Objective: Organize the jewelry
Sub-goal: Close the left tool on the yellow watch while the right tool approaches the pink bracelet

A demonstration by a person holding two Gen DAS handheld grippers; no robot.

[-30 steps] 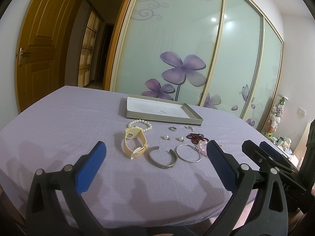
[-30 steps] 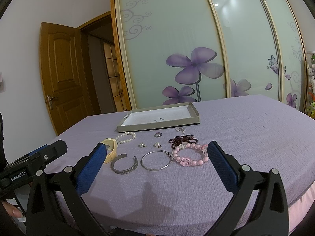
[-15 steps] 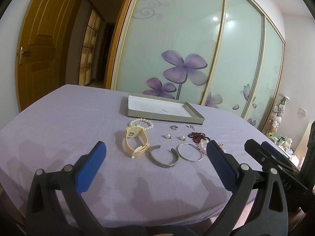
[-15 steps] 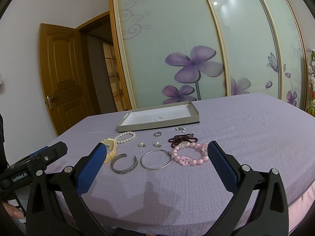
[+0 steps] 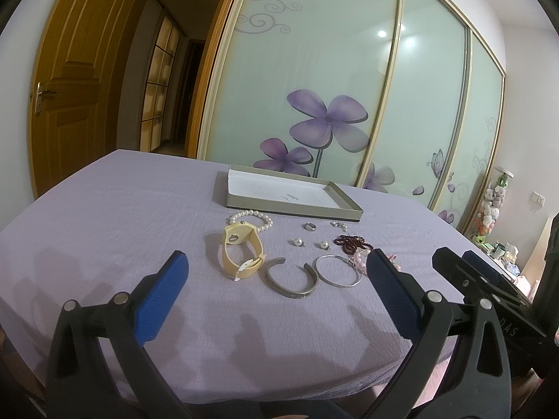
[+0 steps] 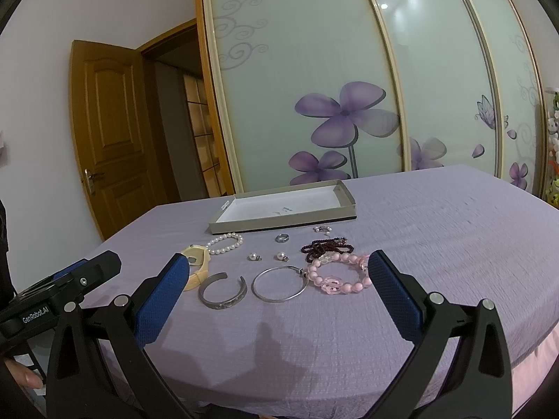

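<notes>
Both tongs, left [image 5: 276,288] and right [image 6: 279,286], hang wide open and empty over the purple table [image 6: 436,230], so go down slowly onto one bangle [image 6: 279,284], then carry it to the far tray [image 6: 279,225].

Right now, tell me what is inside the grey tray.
The grey tray shows a bare white floor with small printed marks and no jewelry. Its near wall hides the strip of floor just behind it.

left tool's pad hides part of the pink bead bracelet [image 5: 360,256].
</notes>
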